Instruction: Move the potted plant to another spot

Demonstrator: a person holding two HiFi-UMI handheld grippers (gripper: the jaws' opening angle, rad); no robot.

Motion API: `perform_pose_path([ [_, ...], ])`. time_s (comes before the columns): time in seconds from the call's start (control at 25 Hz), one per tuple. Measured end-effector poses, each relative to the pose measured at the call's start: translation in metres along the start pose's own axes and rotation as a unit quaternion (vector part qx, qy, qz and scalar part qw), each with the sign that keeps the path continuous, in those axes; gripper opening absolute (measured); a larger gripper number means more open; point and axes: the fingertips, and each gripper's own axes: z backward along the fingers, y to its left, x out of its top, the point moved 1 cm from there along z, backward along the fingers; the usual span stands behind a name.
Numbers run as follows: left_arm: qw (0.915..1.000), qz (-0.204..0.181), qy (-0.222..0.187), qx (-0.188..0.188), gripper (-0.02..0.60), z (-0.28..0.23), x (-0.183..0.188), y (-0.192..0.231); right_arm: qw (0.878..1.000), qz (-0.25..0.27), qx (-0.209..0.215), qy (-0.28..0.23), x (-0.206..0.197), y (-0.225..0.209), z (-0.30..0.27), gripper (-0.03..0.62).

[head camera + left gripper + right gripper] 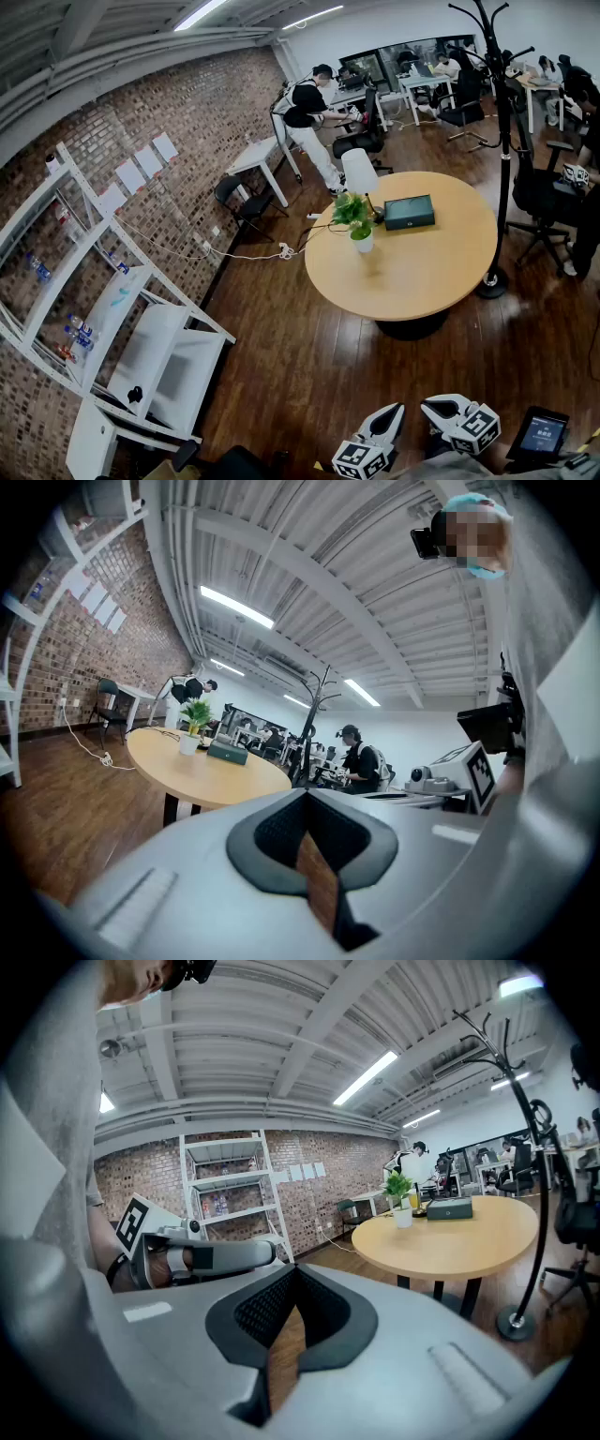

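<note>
The potted plant [356, 223], green leaves in a small white pot, stands on the round wooden table [422, 277] near its far left edge, beside a dark green box [410, 212]. Both grippers hang at the bottom of the head view, well short of the table. The left gripper [394, 413] and the right gripper [434, 406] are both shut, with nothing between their pads. In the left gripper view the plant [195, 714] is small and far beyond that gripper [305, 803]. The right gripper view shows the plant [398, 1186] far off to the right of the gripper [295, 1279].
A black coat stand [504, 141] rises by the table's right edge. White shelving [112, 309] lines the brick wall at left, and a cable [253, 254] runs across the wooden floor. A white chair [359, 171] and a standing person [309, 112] are behind the table. A tablet [540, 434] is at bottom right.
</note>
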Motion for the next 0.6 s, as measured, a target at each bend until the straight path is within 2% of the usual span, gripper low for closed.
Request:
perform_pose_path([
  [0.12, 0.9997, 0.02, 0.012, 0.01, 0.002, -0.038, 0.031, 0.009, 1.0, 0.003, 0.016, -0.003, 0.016, -0.035, -0.015, 0.002],
  [0.24, 0.9995, 0.02, 0.014, 0.021, 0.002, -0.074, 0.05, 0.028, 1.0, 0.008, 0.017, -0.006, 0.037, -0.073, -0.03, 0.002],
  [0.44, 0.9994, 0.017, 0.0, 0.031, 0.002, -0.133, 0.058, 0.062, 1.0, 0.011, 0.024, -0.007, 0.055, -0.137, -0.053, 0.002],
  [0.6, 0.9989, 0.02, -0.001, 0.043, 0.002, -0.163, 0.062, 0.08, 1.0, 0.007, 0.028, -0.01, 0.067, -0.171, -0.066, 0.002],
])
